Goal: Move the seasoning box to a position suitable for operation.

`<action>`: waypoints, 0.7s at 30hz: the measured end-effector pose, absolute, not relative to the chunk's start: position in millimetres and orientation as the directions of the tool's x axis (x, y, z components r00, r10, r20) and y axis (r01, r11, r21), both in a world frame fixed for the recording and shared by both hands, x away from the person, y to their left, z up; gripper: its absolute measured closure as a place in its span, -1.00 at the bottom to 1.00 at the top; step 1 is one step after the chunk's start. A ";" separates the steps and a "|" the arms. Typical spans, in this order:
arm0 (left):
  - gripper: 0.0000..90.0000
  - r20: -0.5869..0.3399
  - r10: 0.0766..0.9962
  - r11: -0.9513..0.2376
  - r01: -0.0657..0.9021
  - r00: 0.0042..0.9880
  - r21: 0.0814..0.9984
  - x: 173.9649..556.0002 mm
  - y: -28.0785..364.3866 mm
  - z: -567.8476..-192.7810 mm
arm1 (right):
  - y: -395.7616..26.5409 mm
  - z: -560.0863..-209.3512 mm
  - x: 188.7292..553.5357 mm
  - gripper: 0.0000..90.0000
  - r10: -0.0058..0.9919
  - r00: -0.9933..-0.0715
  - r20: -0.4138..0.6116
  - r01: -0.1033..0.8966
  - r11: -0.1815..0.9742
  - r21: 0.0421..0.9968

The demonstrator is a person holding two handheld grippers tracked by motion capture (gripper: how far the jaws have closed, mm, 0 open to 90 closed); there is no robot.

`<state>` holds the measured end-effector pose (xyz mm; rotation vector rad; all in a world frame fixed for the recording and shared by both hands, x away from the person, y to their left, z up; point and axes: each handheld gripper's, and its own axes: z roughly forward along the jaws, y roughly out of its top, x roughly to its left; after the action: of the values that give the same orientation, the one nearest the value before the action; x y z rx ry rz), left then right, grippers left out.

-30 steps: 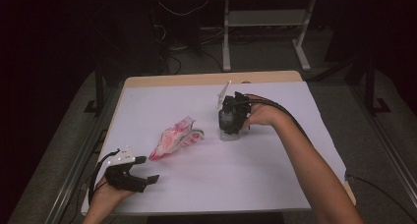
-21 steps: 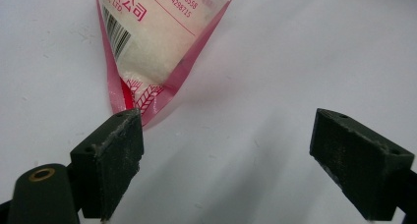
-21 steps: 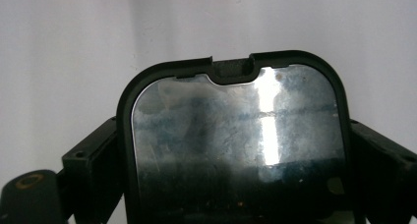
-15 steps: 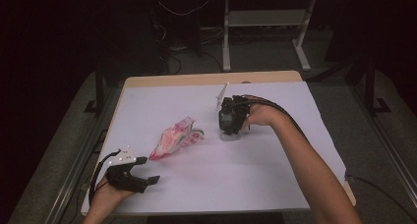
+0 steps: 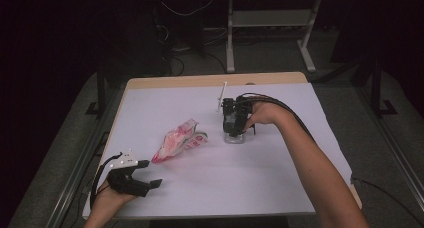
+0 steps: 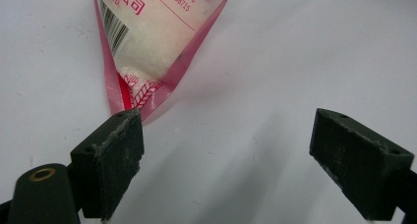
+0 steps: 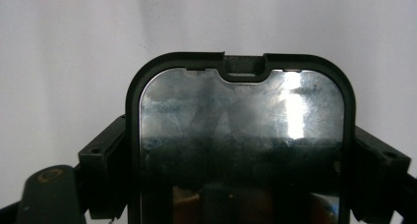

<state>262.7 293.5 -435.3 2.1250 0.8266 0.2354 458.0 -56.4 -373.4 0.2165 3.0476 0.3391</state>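
A pink and white sealed packet (image 5: 176,141) of white grains lies left of the table's middle. In the left gripper view its pink corner (image 6: 147,37) reaches down to the left jaw's tip. My left gripper (image 5: 145,175) rests near the front left edge, open, with bare table between its jaws (image 6: 246,155). My right gripper (image 5: 233,122) stands upright right of the packet, over a small clear container (image 5: 234,137). In the right gripper view a glossy rectangular thing with a black rim (image 7: 241,135) sits between the jaws, which press on its two sides.
A thin white stick (image 5: 220,95) stands tilted just behind the right gripper. The white table (image 5: 280,188) has a wooden far edge (image 5: 200,80). Metal rails run along both sides, and desk legs and cables stand on the dark floor beyond.
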 end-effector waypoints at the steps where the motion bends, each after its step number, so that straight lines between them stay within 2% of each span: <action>1: -0.72 -0.111 0.632 -0.446 0.477 0.767 0.757 262.5 294.2 -435.2 | -57.0 -372.9 458.7 -0.66 0.156 -0.987 -0.044 0.143 0.966 0.215; 10: -0.72 -0.115 0.632 -0.445 0.480 0.767 0.756 261.9 292.9 -435.4 | -63.4 -361.7 457.7 -0.66 0.200 -0.980 -0.006 0.192 0.947 0.257; 21: -0.72 -0.103 0.627 -0.451 0.468 0.772 0.760 261.2 291.4 -434.3 | -86.2 -340.8 431.3 -0.66 0.222 -0.975 0.008 0.213 0.923 0.322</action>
<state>261.2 291.4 -434.3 2.1292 0.8136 0.2432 431.3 -86.2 -340.8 0.3449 3.0523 0.5055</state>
